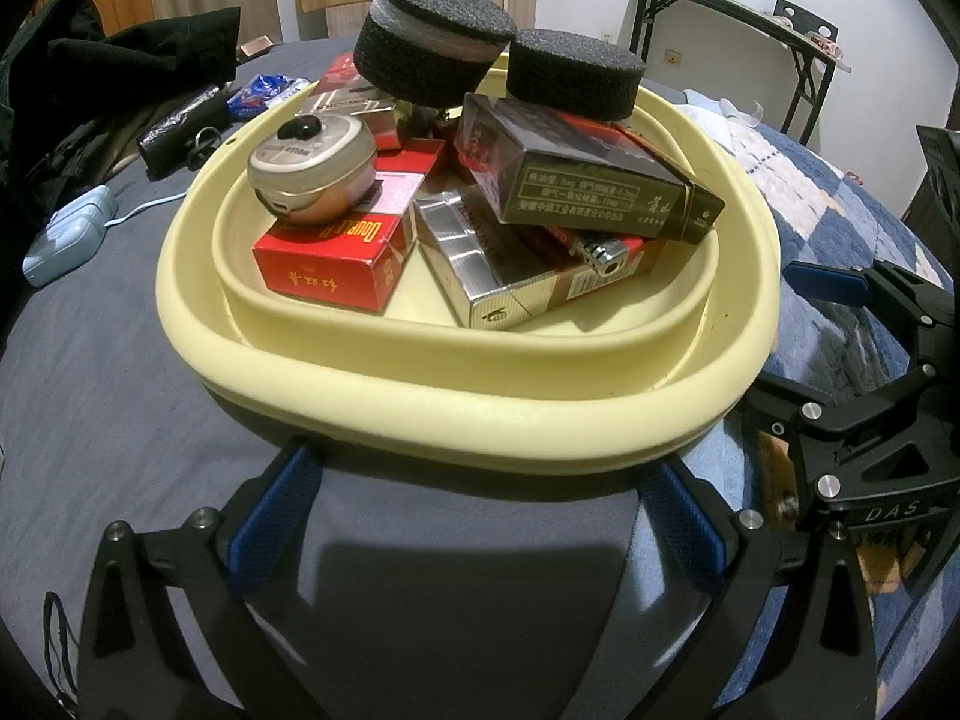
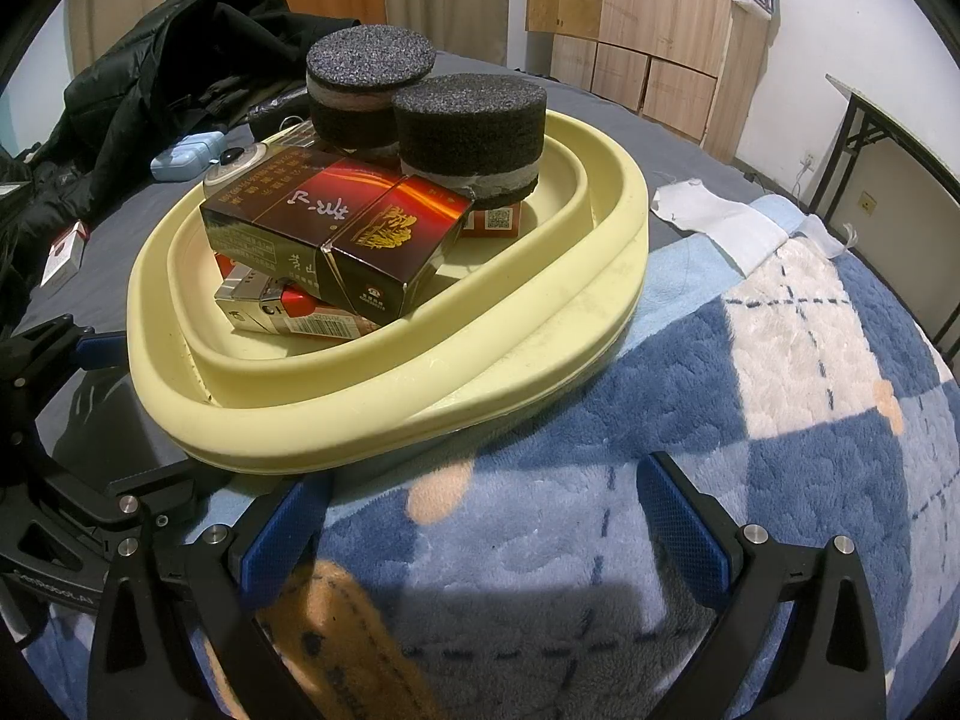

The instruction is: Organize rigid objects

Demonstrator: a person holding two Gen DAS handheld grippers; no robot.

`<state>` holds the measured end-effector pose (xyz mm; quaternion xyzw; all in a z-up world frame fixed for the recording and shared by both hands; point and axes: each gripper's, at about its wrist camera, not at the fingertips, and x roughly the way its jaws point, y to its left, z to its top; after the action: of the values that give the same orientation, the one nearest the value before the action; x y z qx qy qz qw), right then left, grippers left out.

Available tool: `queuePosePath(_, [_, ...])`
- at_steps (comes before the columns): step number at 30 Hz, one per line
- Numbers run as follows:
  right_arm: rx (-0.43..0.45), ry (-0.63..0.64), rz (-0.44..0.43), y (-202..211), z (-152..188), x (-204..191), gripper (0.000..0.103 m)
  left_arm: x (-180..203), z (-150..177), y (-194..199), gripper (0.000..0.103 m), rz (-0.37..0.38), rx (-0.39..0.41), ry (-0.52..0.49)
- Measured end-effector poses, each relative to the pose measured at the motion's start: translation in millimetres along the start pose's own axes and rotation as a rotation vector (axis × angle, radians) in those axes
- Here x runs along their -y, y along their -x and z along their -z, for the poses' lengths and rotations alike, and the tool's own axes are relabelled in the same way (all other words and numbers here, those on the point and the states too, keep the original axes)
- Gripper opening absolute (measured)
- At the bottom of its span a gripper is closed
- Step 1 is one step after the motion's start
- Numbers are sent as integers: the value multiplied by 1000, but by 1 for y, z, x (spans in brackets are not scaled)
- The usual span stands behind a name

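Observation:
A pale yellow basin [image 1: 456, 402] [image 2: 336, 414] sits on the bed, filled with rigid items. Inside lie a red cigarette box [image 1: 327, 261], a dark brown box [image 1: 576, 180] [image 2: 336, 228], a silver box [image 1: 474, 258], a round tin [image 1: 312, 168] and two black foam discs [image 1: 432, 36] [image 1: 576, 75] [image 2: 369, 90] [image 2: 471, 132]. A lighter [image 1: 603, 255] rests among the boxes. My left gripper [image 1: 480, 492] stands open just in front of the basin's near rim, holding nothing. My right gripper [image 2: 486, 510] is open over the blanket beside the basin, also holding nothing.
A blue-and-white fleece blanket [image 2: 750, 420] covers the right of the grey bed sheet [image 1: 120, 372]. Black clothing [image 2: 150, 78], a light blue case [image 1: 66, 240] [image 2: 186, 153], a small red-white box [image 2: 63, 258] and snack wrappers [image 1: 264, 90] lie beyond. A folding table [image 1: 750, 30] stands by the wall.

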<state>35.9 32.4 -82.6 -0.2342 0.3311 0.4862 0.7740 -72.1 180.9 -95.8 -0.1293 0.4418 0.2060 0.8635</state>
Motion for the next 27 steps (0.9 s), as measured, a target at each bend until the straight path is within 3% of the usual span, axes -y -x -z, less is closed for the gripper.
queuePosePath(27, [0,0,1,0,0,2,103,-2,2,3,103,-3,-6,11])
